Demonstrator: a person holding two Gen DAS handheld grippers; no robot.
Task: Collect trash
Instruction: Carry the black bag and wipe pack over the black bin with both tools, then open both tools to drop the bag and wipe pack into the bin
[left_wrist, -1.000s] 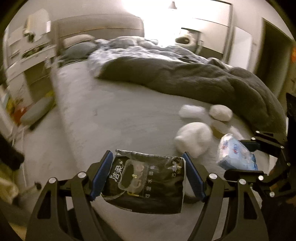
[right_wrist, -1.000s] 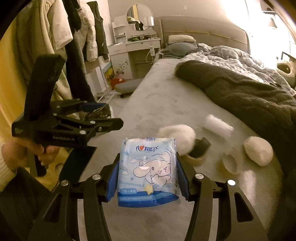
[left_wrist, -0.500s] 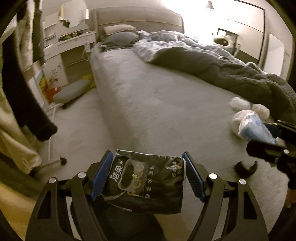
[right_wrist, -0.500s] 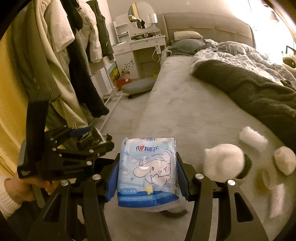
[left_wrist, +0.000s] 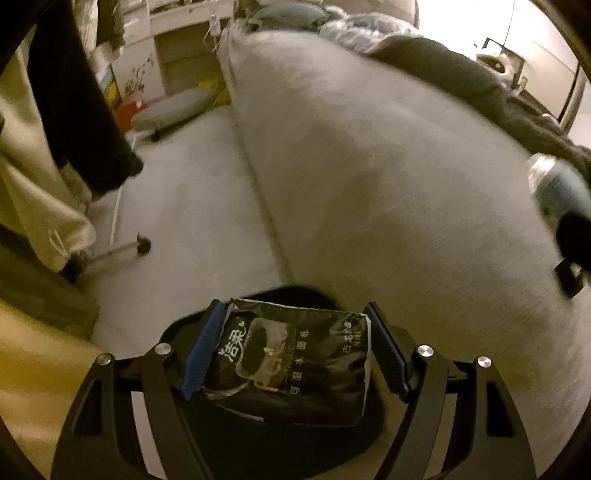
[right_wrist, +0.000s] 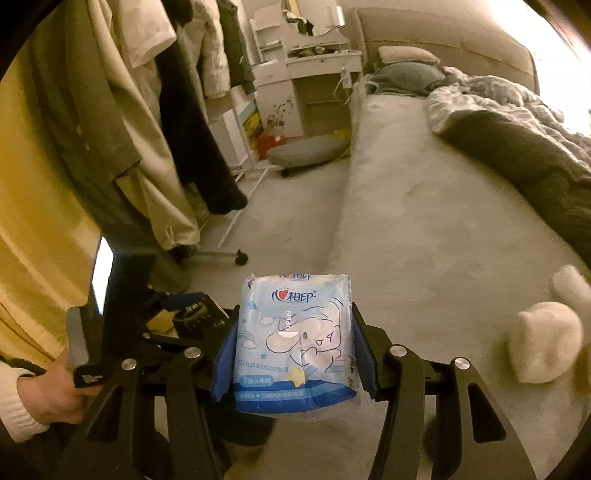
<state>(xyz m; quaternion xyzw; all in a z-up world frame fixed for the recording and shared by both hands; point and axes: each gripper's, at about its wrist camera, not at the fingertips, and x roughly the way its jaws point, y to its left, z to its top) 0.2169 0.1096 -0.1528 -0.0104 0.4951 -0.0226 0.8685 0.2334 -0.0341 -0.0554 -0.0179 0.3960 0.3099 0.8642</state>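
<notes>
The left gripper (left_wrist: 295, 350) squeezes a black tissue pack (left_wrist: 291, 360) low in the frame, over a dark round thing too blurry to name. The right gripper (right_wrist: 293, 350) squeezes a blue tissue pack (right_wrist: 295, 339) at bottom center. A fluffy white lump (right_wrist: 546, 343) sits on the gray bed (right_wrist: 424, 229) at the right. Coats (right_wrist: 147, 122) hang at the upper left.
</notes>
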